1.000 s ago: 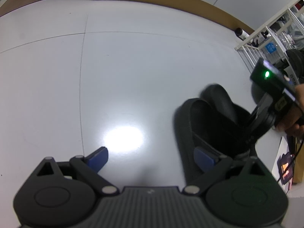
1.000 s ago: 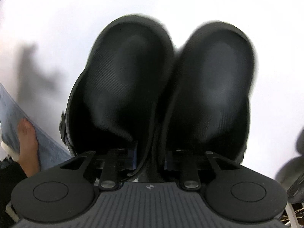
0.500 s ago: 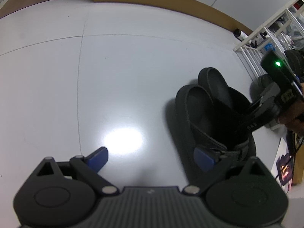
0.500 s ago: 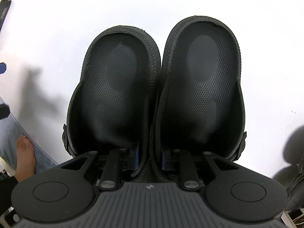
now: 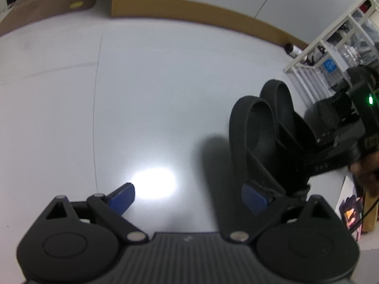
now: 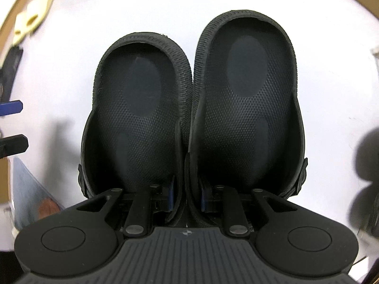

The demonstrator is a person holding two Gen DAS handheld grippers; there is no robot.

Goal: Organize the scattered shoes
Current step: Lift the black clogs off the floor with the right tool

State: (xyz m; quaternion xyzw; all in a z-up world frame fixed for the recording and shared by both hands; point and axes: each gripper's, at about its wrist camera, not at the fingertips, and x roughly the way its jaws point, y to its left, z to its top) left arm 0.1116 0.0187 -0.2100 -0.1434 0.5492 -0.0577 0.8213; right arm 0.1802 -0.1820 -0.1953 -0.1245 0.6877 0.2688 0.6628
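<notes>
A pair of black clogs (image 6: 194, 108) fills the right wrist view, pressed side by side with their insides facing me. My right gripper (image 6: 186, 200) is shut on the two adjoining inner walls at the heel end and holds the pair off the floor. In the left wrist view the same pair (image 5: 272, 130) hangs tilted at the right, held by the right gripper's body (image 5: 343, 137). My left gripper (image 5: 188, 197) is open and empty above the pale floor, its right fingertip (image 5: 254, 200) close beside the near clog.
A white wire rack (image 5: 331, 56) holding dark shoes stands at the right. A brown baseboard (image 5: 201, 11) and a cardboard box (image 5: 47, 7) line the far wall. Another dark shoe (image 5: 331, 108) shows behind the held pair. A small bottle (image 5: 292, 49) stands by the rack.
The right gripper has lifted the clog pair and carried it right, toward the rack; the pair now hangs tilted above the floor. The left gripper has stayed open and nearly still.
</notes>
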